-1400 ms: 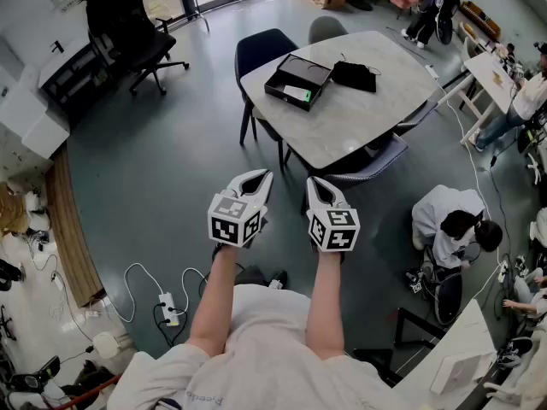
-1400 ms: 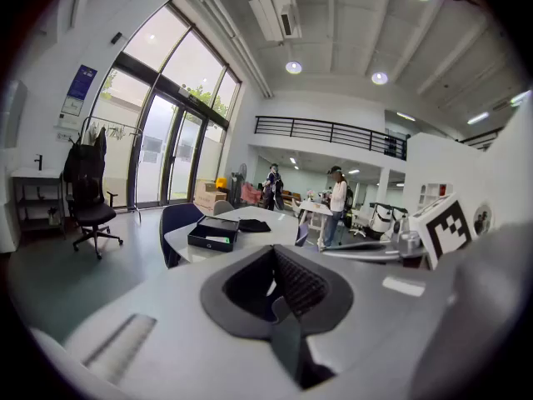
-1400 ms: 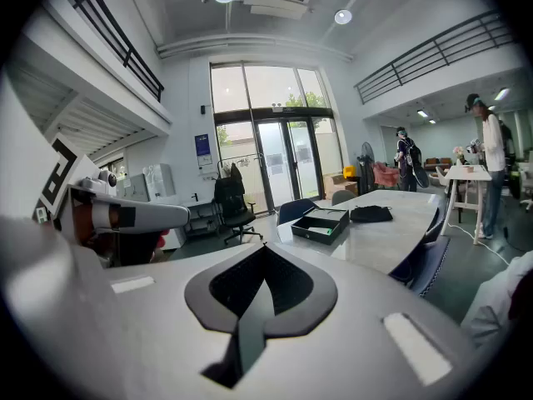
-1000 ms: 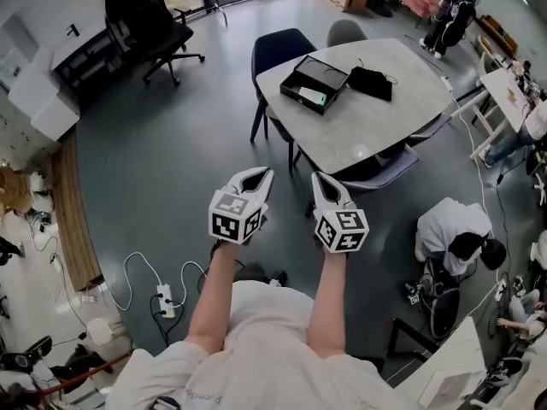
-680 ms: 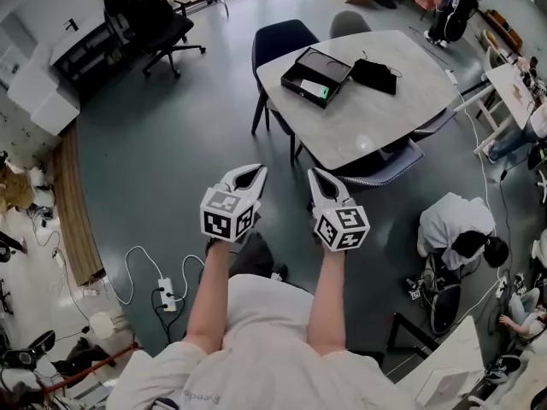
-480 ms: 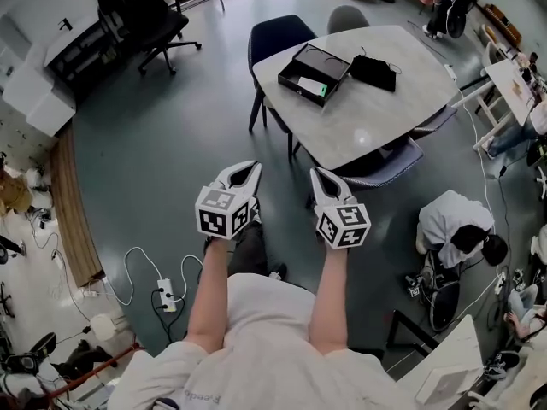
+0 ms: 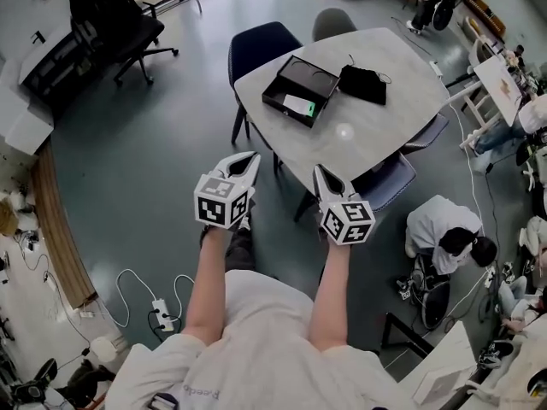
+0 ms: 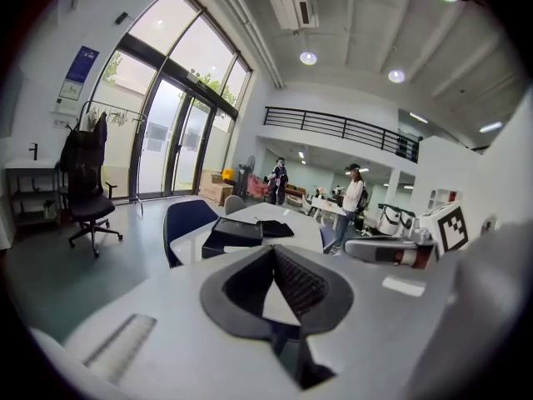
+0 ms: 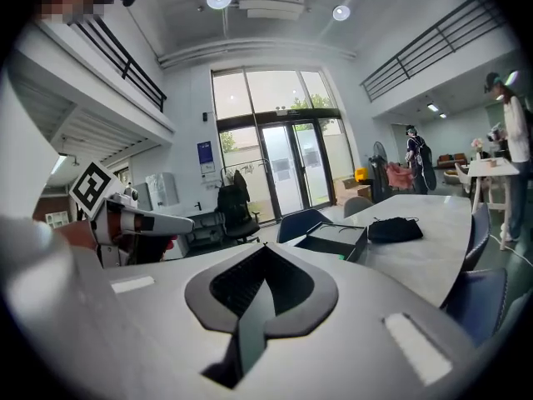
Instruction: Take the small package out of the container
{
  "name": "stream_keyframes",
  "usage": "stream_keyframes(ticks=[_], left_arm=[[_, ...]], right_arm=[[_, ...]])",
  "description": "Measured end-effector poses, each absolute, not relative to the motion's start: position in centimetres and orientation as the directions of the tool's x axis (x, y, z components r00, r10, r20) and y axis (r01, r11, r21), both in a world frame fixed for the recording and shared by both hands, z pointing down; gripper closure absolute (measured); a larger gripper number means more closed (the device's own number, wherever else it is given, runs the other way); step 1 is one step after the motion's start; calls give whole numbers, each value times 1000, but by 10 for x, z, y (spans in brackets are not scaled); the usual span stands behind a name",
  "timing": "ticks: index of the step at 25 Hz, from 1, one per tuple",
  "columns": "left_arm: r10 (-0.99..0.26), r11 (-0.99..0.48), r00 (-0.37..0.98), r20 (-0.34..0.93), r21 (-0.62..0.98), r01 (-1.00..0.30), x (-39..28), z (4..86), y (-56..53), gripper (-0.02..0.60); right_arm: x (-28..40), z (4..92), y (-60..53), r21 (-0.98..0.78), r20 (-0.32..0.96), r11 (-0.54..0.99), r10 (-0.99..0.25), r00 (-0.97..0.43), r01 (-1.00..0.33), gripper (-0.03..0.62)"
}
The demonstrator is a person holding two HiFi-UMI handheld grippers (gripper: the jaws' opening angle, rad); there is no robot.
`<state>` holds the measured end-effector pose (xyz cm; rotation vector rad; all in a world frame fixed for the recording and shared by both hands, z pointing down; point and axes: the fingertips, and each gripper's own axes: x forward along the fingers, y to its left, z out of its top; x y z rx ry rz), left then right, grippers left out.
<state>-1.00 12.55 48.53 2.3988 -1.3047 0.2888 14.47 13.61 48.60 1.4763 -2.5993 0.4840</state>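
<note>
While the person stands well back from the surface [image 7: 376, 131], the left gripper [image 7: 251, 155] and right gripper [image 7: 319, 170] sit in the lower middle of the head view, jaws clenched on nothing. The small package [image 7: 298, 105], pale with a green edge, lies inside the black container [image 7: 313, 76] at upper centre, beside a black pouch [image 7: 362, 84]. Arriving with the jaws unopened would likely bump the container's wall and shove it along. A shallow grasp could also let the flat package slip.
</note>
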Motion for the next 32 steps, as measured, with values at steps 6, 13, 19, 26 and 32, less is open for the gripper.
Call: stream_keyframes(ticks=[6,13,19,26,32], left_arm=[[-721,-537,600,346,268,-800,-11,476,31,528],[-674,-546,646,359,348,-762,-43,495,-60,528],[-605,-598,702,375,369,-712,-50,519,-84,529],[-543,-649,743,393,365,-667,-38,538,-99,529],[-503,-679,759,413,355,-643,-25,549,-124,528]], right_arm=[[139,472,54,-200,279,438,-832,-479,-877,597],[99,469,-27,-195,309,477,-799,-515,-857,597],[80,473,-68,-217,352,488,-769,-534,-846,595],[80,504,-100,-226,401,438,-772,-493,-870,595],[100,536,-137,-133,503,464,-730,-463,-876,595]])
